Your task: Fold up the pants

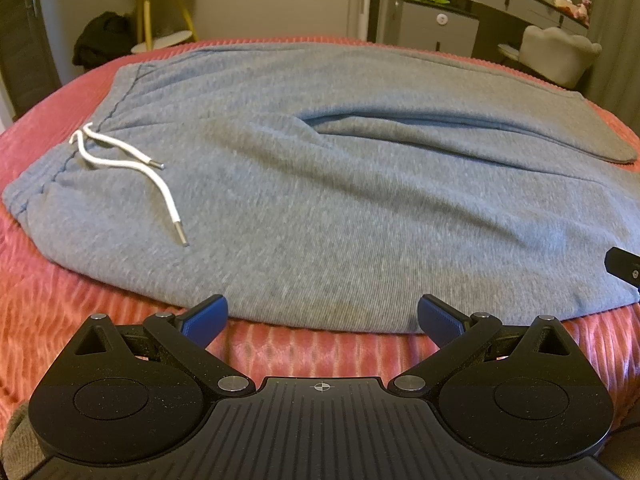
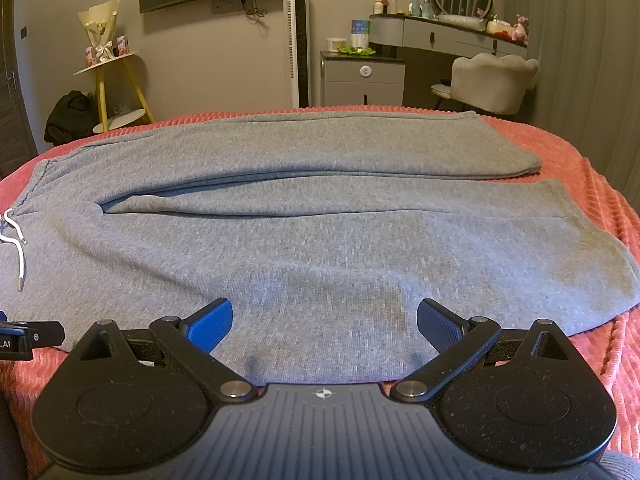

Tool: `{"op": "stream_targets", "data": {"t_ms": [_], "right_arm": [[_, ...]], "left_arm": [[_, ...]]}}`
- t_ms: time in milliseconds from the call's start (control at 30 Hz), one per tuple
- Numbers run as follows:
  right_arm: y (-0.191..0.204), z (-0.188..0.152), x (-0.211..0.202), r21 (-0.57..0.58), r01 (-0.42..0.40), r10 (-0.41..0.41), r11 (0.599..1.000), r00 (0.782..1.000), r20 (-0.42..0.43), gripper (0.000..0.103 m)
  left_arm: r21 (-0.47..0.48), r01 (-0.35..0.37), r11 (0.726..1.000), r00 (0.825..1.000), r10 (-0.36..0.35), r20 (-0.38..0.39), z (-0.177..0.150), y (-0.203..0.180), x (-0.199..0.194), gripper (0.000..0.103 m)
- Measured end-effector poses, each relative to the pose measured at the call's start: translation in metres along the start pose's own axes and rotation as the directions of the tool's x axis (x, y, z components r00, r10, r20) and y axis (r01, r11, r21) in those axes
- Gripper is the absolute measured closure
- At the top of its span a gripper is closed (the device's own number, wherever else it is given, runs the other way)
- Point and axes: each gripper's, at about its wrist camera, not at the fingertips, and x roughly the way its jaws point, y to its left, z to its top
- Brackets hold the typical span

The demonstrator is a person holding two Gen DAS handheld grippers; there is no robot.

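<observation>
Grey sweatpants (image 1: 320, 168) lie flat on a pink bed cover (image 1: 48, 280), waistband to the left, both legs side by side running right. A white drawstring (image 1: 132, 168) lies on the waist. The pants also fill the right wrist view (image 2: 320, 224), cuffs at the right. My left gripper (image 1: 322, 316) is open and empty at the near edge of the pants by the hip. My right gripper (image 2: 324, 320) is open and empty over the near leg's edge. The right gripper's tip (image 1: 624, 264) shows at the left wrist view's right edge.
The pink cover (image 2: 600, 184) runs beyond the pants on all sides. Past the bed stand a yellow-legged side table (image 2: 116, 80), a tower fan (image 2: 298, 40), a grey cabinet (image 2: 362, 80), a vanity desk (image 2: 448, 32) and a white chair (image 2: 492, 80).
</observation>
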Motion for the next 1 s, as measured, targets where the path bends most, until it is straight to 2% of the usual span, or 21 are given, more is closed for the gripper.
{"op": "stream_targets", "data": {"t_ms": [1000], "right_arm": [[0.0012,-0.0021,0.0092,0.035,-0.025,0.026,0.999,1.0,-0.015,0.004]], "left_arm": [[-0.009,0.008,1.0,1.0,-0.008,-0.014,0.0001,0.0011,0.0027,0.0]]}}
